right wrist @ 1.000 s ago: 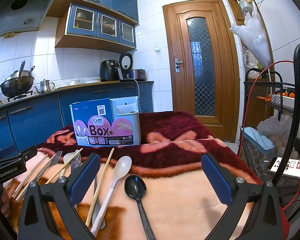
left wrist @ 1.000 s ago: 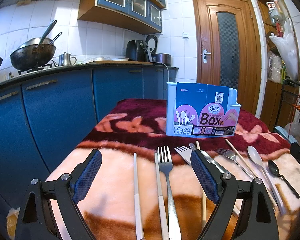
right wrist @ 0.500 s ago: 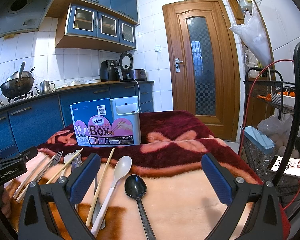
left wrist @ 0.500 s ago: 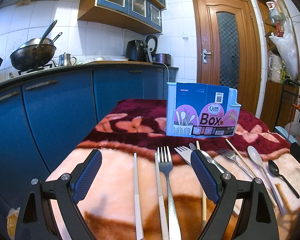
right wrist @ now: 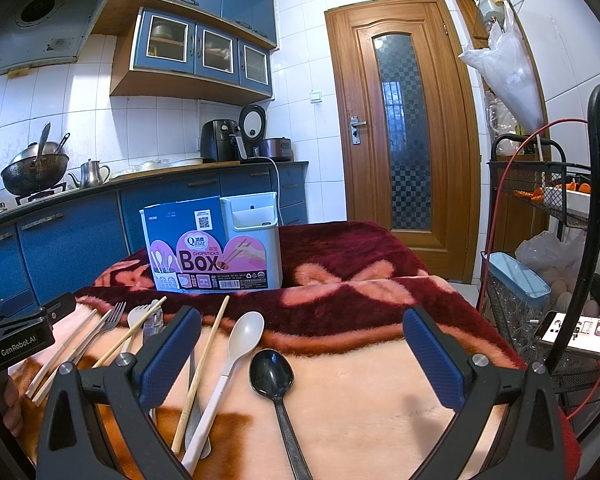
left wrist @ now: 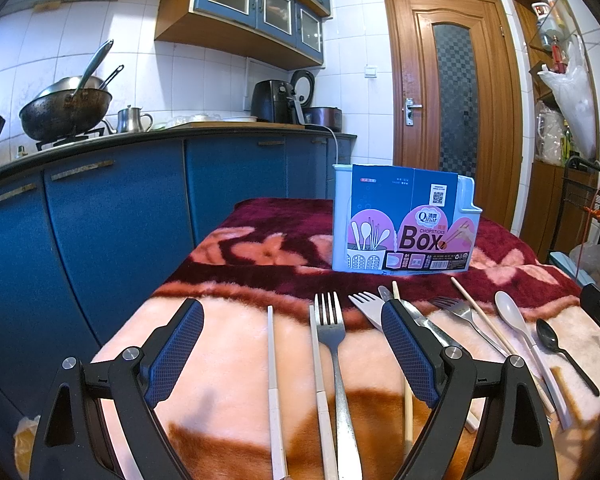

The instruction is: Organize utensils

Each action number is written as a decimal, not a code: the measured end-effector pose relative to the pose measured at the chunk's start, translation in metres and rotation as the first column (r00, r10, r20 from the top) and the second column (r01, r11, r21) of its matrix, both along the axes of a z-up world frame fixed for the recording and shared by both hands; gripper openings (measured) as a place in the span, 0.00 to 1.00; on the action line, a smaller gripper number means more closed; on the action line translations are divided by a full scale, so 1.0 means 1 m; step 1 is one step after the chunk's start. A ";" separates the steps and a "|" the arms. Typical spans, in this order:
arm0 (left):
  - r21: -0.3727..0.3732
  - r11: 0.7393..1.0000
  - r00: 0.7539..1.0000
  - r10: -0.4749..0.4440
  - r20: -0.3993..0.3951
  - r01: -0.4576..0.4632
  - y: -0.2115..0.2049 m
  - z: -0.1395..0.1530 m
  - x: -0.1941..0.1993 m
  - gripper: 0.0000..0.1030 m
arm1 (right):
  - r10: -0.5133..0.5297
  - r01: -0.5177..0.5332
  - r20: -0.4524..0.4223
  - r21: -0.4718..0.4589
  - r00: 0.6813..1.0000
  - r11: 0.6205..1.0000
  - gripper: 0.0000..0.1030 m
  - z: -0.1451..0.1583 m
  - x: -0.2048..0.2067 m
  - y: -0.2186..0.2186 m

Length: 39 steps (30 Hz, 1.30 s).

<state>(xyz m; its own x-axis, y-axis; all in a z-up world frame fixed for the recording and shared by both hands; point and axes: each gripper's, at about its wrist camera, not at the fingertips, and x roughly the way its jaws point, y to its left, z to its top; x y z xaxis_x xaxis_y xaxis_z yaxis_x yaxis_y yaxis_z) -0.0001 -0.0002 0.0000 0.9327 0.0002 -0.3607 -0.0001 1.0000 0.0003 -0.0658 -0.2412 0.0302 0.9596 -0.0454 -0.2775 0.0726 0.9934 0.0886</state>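
A pale blue chopsticks box [left wrist: 404, 220] [right wrist: 216, 244] stands upright on the blanket-covered table [left wrist: 228, 360]. Several utensils lie in a row in front of it. In the left wrist view a steel fork [left wrist: 334, 352] and two pale chopsticks [left wrist: 274, 380] lie between the jaws of my open, empty left gripper [left wrist: 292, 344]. A white fork [left wrist: 366, 306], a wooden chopstick [left wrist: 484, 320], a white spoon [left wrist: 516, 328] and a black spoon [left wrist: 556, 344] lie further right. My right gripper [right wrist: 300, 348] is open and empty over the black spoon [right wrist: 274, 376], with the white spoon [right wrist: 236, 352] beside it.
Blue kitchen cabinets [left wrist: 100, 216] run along the left of the table. A wire rack [right wrist: 552, 280] with a phone [right wrist: 580, 332] stands right of the table. A wooden door [right wrist: 400, 128] is behind.
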 end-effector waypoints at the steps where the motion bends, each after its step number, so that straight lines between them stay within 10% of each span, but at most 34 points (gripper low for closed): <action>1: 0.000 1.000 1.000 0.000 0.000 0.000 0.000 0.000 0.000 0.88 | 0.000 0.000 0.000 0.000 1.000 1.000 1.00 0.000 0.000 0.000; 39: 0.007 1.000 1.000 0.002 -0.023 -0.002 0.001 -0.001 0.001 0.88 | -0.013 0.013 -0.030 0.012 0.999 1.000 1.00 -0.002 0.006 0.000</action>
